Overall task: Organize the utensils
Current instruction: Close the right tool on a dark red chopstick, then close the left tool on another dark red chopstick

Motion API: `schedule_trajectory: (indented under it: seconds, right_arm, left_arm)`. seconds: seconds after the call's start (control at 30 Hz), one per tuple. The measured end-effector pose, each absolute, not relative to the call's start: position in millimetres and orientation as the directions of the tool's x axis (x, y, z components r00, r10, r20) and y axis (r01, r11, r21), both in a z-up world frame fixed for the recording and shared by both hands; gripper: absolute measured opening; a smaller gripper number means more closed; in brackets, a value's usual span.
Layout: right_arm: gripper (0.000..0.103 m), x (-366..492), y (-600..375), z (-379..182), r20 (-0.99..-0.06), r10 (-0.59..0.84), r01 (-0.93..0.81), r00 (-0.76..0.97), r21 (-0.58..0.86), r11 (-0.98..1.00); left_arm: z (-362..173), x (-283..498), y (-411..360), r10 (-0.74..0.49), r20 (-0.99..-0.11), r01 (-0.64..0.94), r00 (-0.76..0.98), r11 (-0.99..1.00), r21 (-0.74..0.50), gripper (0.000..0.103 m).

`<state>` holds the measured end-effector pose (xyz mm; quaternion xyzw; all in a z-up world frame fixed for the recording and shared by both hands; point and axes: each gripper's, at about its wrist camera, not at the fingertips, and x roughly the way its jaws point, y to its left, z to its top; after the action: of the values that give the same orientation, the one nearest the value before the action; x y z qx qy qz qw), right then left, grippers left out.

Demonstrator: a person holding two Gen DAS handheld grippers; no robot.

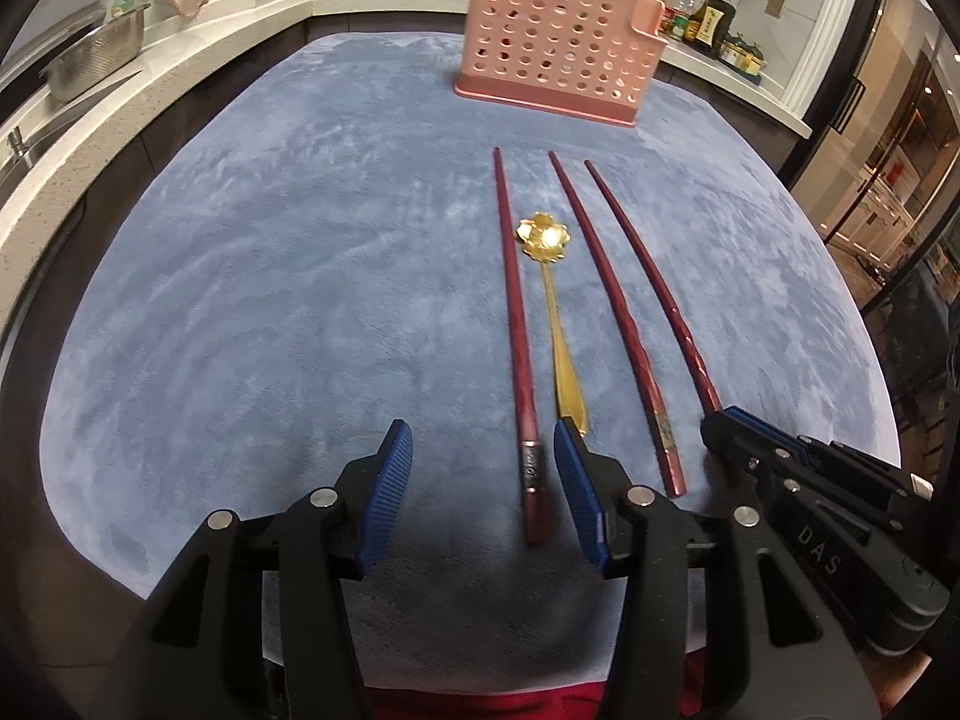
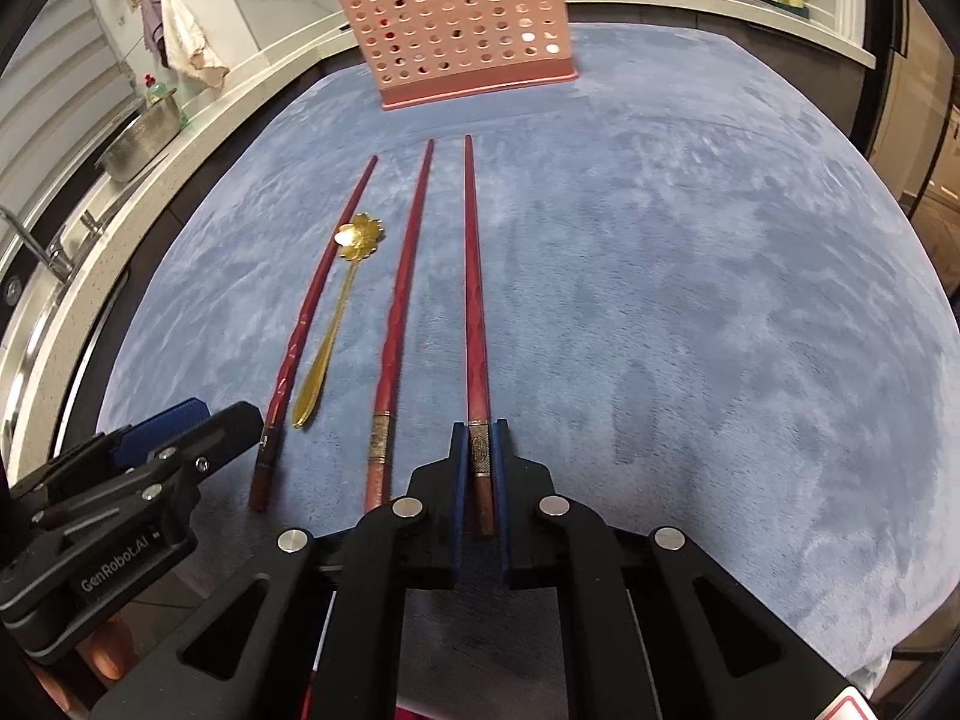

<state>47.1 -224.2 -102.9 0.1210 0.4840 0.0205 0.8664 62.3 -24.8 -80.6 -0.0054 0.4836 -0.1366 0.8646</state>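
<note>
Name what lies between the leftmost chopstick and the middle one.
The gold spoon lies between the leftmost chopstick and the middle chopstick; both wrist views show it.

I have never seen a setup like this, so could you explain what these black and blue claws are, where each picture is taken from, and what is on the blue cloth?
These are hand-held claws; a person holds one in each hand, each carrying a camera looking along its fingers. The left claw is open around the end of the leftmost chopstick without gripping it. The right claw is shut on the rightmost chopstick. On the blue cloth also lie a middle chopstick and a gold flower-shaped spoon. Behind stands a pink perforated holder.
</note>
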Motion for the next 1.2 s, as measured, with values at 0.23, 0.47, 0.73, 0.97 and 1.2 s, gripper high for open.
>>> schedule_trajectory:
  seconds: [0.23,0.47,0.73,0.97,1.2]
  right_arm:
    - [0.007,43,-229,-104,-0.833,0.15,0.092,0.532,0.233,0.968]
    - [0.007,42,-229,-104,-0.833,0.151,0.092,0.533,0.234,0.968]
    - [0.007,41,-229,-104,-0.833,0.15,0.092,0.533,0.234,0.968]
    - [0.007,41,-229,-104,-0.832,0.151,0.092,0.533,0.235,0.968]
    - [0.007,36,-232,-100,-0.826,0.153,0.098,0.542,0.242,0.965]
  left_arm:
    - [-89,62,-29,-0.25,-0.849,0.235,0.465,0.96,-0.154,0.047]
    - [-93,62,-27,-0.25,-0.851,0.225,0.462,0.961,-0.16,0.044]
    - [-94,62,-25,-0.246,-0.85,0.229,0.465,0.961,-0.153,0.024]
    - [-93,60,-27,-0.266,-0.849,0.249,0.456,0.954,-0.165,0.007]
    - [-91,59,-29,-0.256,-0.855,0.251,0.452,0.956,-0.154,0.007]
